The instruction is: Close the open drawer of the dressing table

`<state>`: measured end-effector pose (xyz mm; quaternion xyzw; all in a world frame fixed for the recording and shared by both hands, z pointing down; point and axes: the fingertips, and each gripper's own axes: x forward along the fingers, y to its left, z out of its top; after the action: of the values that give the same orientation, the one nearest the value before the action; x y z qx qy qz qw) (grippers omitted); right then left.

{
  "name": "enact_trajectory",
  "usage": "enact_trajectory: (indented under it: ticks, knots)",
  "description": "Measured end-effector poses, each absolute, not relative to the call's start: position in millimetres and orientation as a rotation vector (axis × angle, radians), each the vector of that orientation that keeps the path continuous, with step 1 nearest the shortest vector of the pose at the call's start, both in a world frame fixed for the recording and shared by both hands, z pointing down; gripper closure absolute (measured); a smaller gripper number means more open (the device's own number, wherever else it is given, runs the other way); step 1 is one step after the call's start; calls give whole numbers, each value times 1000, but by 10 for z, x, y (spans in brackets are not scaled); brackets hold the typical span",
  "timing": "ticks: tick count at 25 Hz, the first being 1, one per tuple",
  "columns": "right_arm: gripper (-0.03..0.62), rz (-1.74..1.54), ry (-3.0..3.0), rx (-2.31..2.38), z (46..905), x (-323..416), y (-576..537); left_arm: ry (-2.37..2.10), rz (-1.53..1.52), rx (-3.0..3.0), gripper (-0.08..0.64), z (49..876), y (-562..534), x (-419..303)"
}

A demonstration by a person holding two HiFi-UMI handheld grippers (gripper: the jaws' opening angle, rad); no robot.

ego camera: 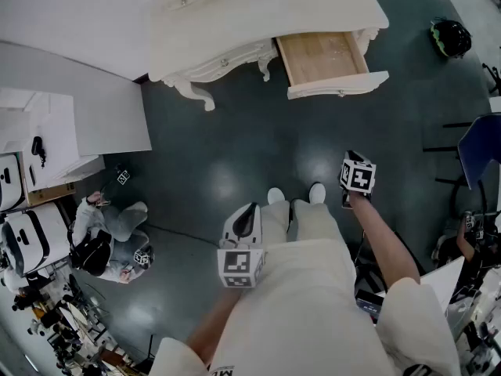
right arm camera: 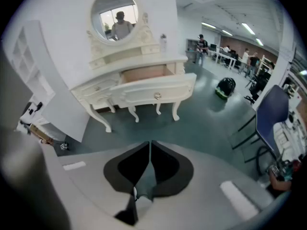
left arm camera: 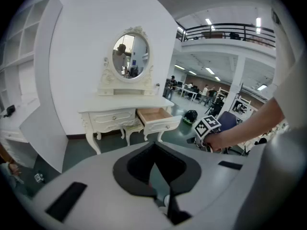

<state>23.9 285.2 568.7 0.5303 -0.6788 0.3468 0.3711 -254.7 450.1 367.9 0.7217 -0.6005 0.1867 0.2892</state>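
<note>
White-trousered legs [ego camera: 301, 233] and two hand-held tongs fill the bottom of the head view. The left tongs [ego camera: 246, 219] and right tongs [ego camera: 352, 185] are both clenched on nothing and well apart from the work.

The open drawer [ego camera: 321, 57] sits at upper centre-right of that frame, pulled far out from the right side of the cream desk [ego camera: 258, 14], its bare wood floor apparently empty. Judged from this, it should be light and stiff and slide straight on its runners. The sensible contact is a flat push on the front panel [ego camera: 338, 84], close to its small central knob [right arm camera: 157, 96], since an off-centre shove could jam it askew. The desk's slim carved legs on the glossy dark floor [ego camera: 258, 155] suggest it might skid under a hard push.

An oval mirror [left arm camera: 130, 56] tops the desk. A black-and-green object [ego camera: 450, 37] lies at upper right, and a blue chair [ego camera: 481, 151] stands at the right edge.
</note>
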Motion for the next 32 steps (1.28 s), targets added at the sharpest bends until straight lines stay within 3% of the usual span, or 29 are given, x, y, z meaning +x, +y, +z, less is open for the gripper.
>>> enact_trajectory:
  ticks: [1, 6, 10, 20, 32]
  knots:
    - [591, 853, -1815, 1314, 5461, 135, 3080, -1584, 496, 1959, 552, 3652, 4525, -2413]
    - [591, 774, -2132, 1202, 4318, -221, 4123, -1476, 515, 2075, 552, 3524, 4710, -1710]
    - [591, 779, -2243, 1319, 3718, -68, 4586, -1414, 541, 2186, 552, 3365, 4887, -1159]
    - [591, 772, -2242, 1663, 3265, 520, 5410, -1290, 640, 2344, 552, 3231, 5463, -460]
    - [591, 827, -2217, 1732, 3304, 840, 5332, -1229, 624, 2358, 552, 3280, 5316, -206]
